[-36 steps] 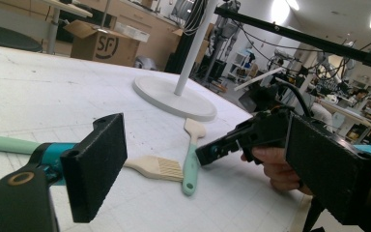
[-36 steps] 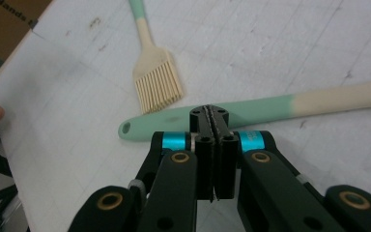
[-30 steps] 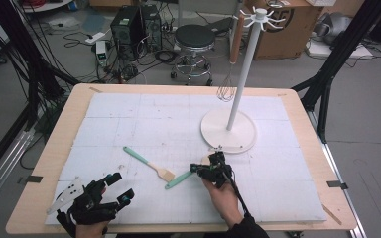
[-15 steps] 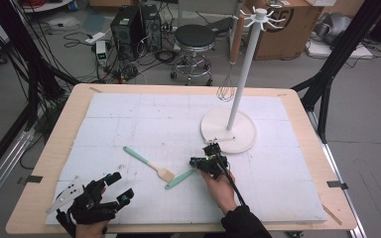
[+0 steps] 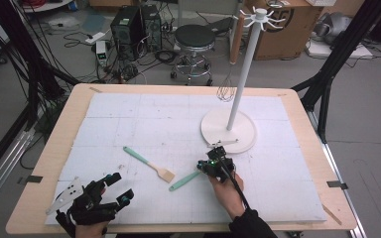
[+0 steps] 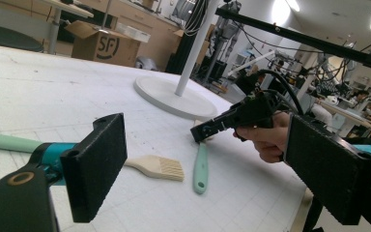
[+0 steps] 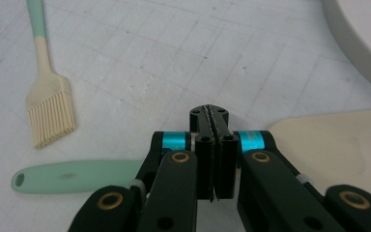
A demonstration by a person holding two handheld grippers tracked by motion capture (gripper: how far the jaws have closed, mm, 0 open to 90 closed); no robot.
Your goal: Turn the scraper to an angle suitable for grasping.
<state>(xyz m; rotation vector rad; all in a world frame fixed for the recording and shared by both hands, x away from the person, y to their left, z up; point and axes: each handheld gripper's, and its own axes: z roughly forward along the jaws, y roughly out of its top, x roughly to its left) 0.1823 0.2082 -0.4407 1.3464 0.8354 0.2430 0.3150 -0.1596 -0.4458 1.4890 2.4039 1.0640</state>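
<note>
A pastry brush [image 5: 149, 164] with a mint handle and pale bristles lies on the white mat. Right of it lies a spatula [image 5: 183, 181] with a mint handle [image 7: 77, 176] and a cream blade [image 7: 328, 145]. My right gripper [image 5: 216, 162] hovers over the spatula's neck with its jaws pressed together; nothing shows between them [image 7: 212, 118]. The neck is hidden under them. The left gripper view shows that gripper [image 6: 222, 123] at the spatula's far end [image 6: 200, 166]. My left gripper [image 5: 110, 191] rests at the front left, wide open and holding nothing [image 6: 207, 169].
A white stand [image 5: 228, 130] with a round base and a tall pole stands right of centre, close behind my right gripper. A wire whisk [image 5: 225, 91] hangs from one of its top hooks. The mat covers a wooden table [image 5: 54, 148].
My right gripper has crept a little farther from the person, toward the stand's base. The left gripper, brush and spatula have stayed put.
</note>
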